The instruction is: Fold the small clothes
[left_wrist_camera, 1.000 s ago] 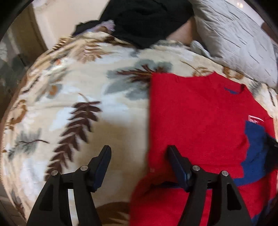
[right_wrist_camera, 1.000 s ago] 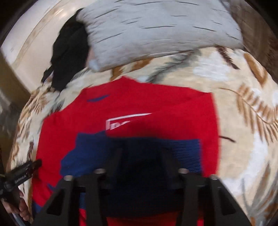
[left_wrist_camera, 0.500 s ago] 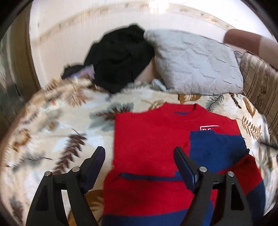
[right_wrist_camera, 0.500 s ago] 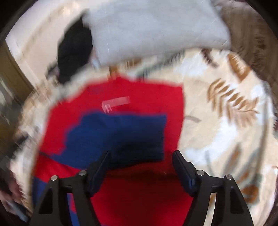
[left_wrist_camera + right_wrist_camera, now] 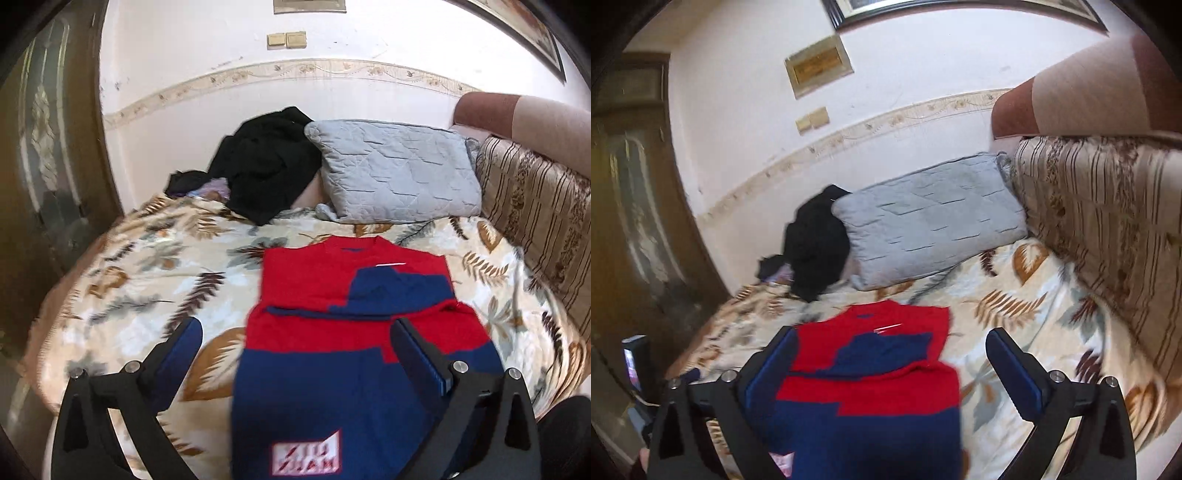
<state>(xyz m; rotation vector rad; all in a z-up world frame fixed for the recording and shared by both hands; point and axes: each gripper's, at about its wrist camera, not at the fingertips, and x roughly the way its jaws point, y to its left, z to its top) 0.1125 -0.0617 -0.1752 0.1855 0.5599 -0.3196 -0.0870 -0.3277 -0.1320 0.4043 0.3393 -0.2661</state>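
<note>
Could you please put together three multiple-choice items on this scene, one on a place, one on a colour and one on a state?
1. Where does the black clothing heap lie relative to the grey pillow, in the left wrist view?
A. To its left
B. On top of it
C. To its right

2. Which colours make up the sweater?
A. Green and white
B. Red and navy blue
C. Yellow and black

3. How do the left gripper and right gripper stand?
A. Both open and holding nothing
B. Both shut on the sweater
C. Left shut, right open

Answers:
1 A, since the heap sits left of the pillow against the wall.
2 B, since red and navy panels show in both views.
3 A, since each pair of fingers stands wide apart above the floral blanket.
</note>
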